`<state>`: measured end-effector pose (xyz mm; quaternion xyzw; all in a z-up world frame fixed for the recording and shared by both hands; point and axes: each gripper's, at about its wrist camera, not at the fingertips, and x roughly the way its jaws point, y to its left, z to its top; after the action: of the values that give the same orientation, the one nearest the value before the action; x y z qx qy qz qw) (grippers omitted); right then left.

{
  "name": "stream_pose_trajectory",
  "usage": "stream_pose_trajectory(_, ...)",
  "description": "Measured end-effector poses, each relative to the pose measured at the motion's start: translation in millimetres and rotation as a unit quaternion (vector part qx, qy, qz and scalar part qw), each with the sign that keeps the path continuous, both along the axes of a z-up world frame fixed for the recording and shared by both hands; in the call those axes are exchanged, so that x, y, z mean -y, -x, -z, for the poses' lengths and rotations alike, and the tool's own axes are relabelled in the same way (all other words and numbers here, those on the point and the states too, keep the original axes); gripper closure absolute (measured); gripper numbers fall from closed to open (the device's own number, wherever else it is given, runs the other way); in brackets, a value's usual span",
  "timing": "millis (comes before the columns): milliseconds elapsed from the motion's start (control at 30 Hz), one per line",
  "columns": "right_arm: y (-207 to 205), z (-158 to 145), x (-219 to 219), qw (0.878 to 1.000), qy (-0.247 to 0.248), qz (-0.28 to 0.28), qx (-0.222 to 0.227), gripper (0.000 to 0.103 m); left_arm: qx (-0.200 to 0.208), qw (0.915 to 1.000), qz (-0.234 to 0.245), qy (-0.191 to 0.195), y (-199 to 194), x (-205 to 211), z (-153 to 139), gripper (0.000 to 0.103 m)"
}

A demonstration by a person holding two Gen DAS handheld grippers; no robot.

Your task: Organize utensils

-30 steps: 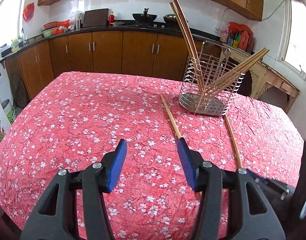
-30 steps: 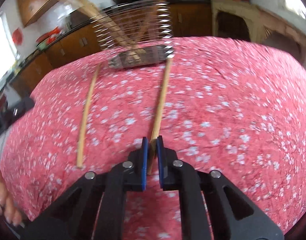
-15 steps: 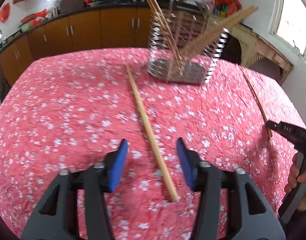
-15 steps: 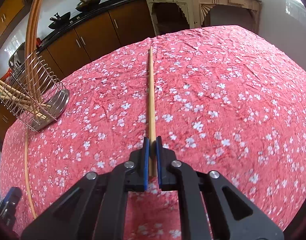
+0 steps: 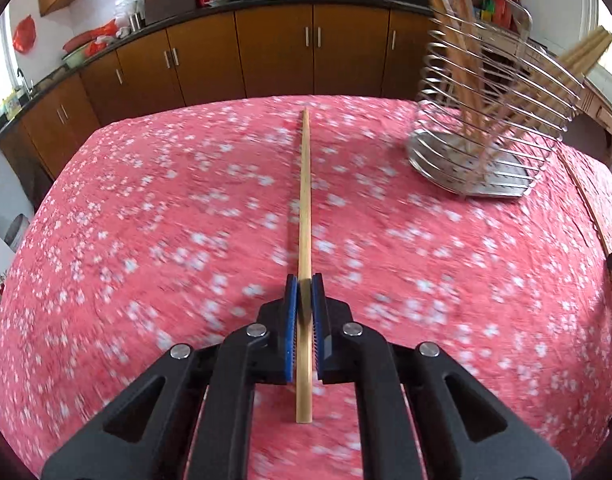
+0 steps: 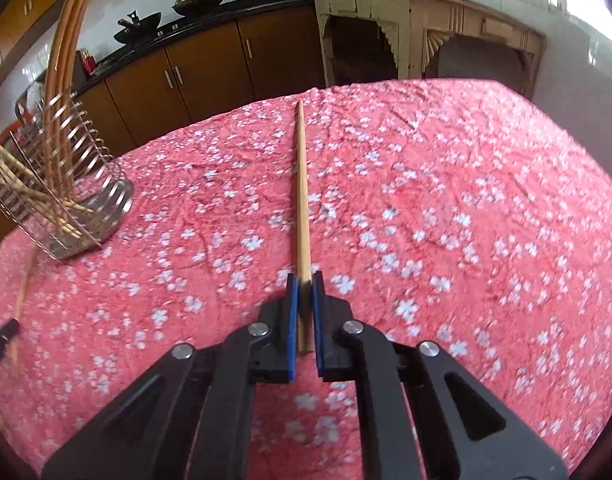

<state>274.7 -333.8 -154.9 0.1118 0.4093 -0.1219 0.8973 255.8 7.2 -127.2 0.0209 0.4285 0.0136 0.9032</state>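
Table (image 5: 105, 240) covered by red cloth (image 6: 486, 240) with small white flowers, cloth creased in places. Wire holder (image 5: 486, 128) stood on cloth near far side, wooden sticks leaning inside. One chopstick (image 5: 305, 200) stretched along cloth, near end pinched between blue pads. Second chopstick (image 6: 301, 200) likewise; whether either rested on cloth could not be told.

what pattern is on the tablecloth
The tablecloth is red-pink with small white blossoms; sharpest in the right wrist view.

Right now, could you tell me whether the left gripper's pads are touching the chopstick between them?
Touching: the left wrist view shows the left gripper shut on the chopstick, both blue pads against its sides.
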Motion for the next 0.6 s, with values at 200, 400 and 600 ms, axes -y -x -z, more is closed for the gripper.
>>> stream_pose_trajectory(200, -2, -1, -4, 1.0, 0.017, 0.001, -0.006, 0.095, 0.002, 1.0, 0.001, 0.006, 2, -5, -1, 0.07)
stream_pose_trajectory(400, -1, 0, -3, 1.0, 0.007, 0.001, -0.003, 0.094, -0.009, 0.9996, -0.019, 0.018, -5, -15, 3, 0.027)
stream_pose_trajectory(600, -2, 0, -6, 1.0, 0.018, 0.001, -0.007, 0.094, -0.006, 0.9993, -0.022, 0.03, -3, -21, 2, 0.027)
